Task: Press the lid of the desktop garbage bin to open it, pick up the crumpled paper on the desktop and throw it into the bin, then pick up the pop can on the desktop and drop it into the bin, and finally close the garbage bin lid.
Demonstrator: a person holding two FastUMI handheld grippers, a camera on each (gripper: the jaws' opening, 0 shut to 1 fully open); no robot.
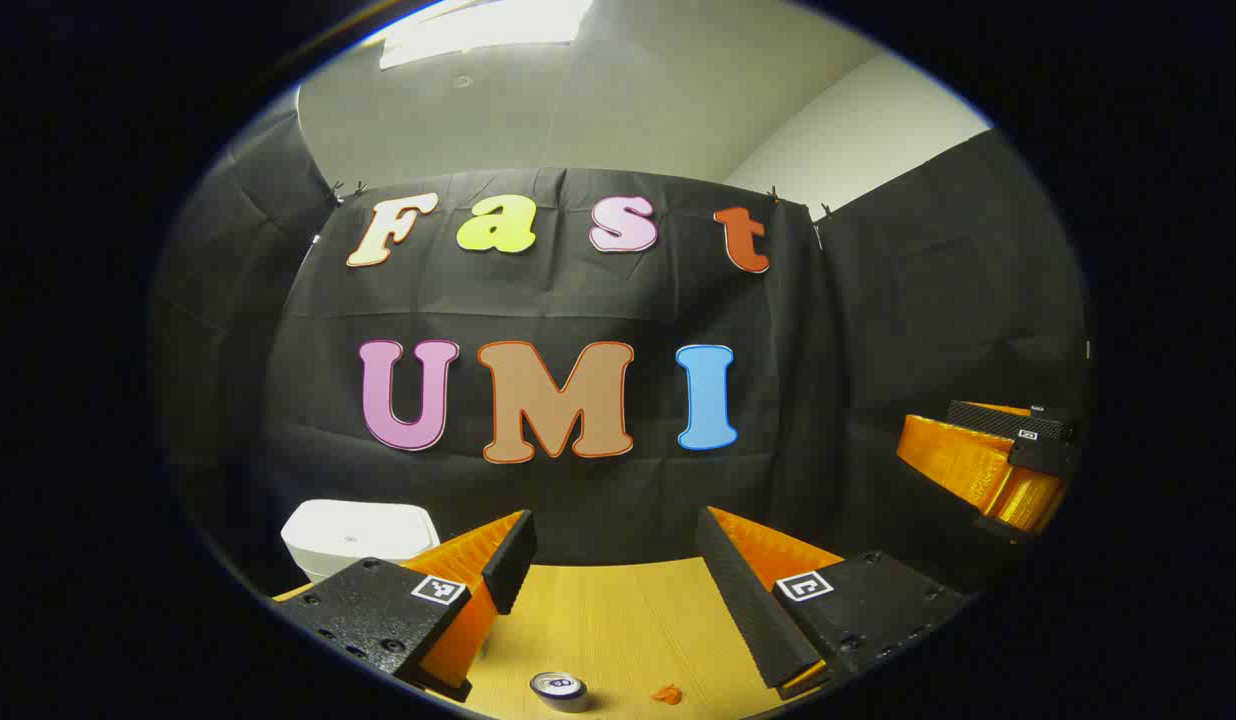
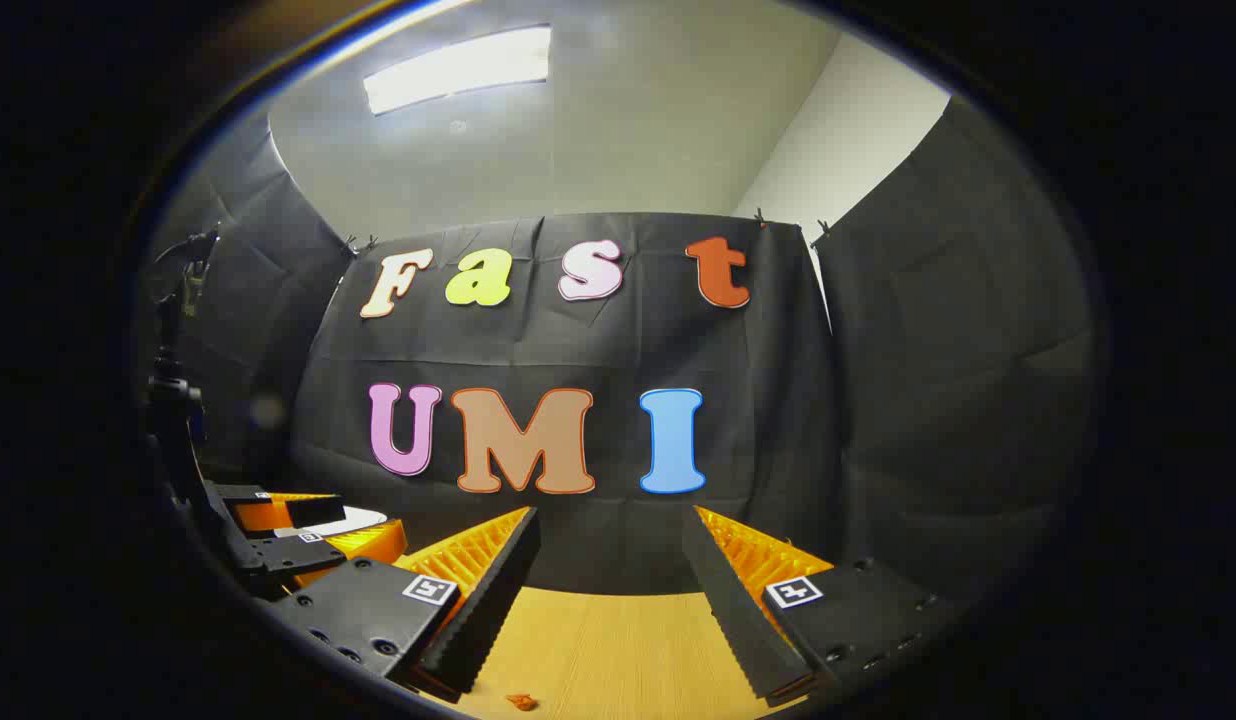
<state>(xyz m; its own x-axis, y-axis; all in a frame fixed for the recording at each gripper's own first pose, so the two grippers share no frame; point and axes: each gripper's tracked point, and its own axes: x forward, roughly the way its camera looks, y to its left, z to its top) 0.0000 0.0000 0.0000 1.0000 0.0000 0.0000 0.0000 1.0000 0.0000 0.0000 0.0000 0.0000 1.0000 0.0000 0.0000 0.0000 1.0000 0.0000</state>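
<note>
The white bin (image 1: 358, 535) stands at the left of the wooden table (image 1: 618, 620), lid down, behind my left finger in the left gripper view. A pop can (image 1: 559, 688) stands upright near the bottom edge, with a small orange crumpled paper (image 1: 666, 693) just right of it. My left gripper (image 1: 615, 530) is open above the table, holding nothing. The right gripper (image 1: 938, 432) hovers at the far right. In the right gripper view my right gripper (image 2: 611, 530) is open and empty over the table, the crumpled paper (image 2: 521, 702) lies below it, and the left gripper (image 2: 368, 527) is at the left near the bin (image 2: 318, 529).
A dark stand with a clamp (image 2: 173, 400) rises at the far left of the right gripper view. Black cloth walls close the booth behind and on both sides. The table (image 2: 618, 640) runs back to the rear cloth.
</note>
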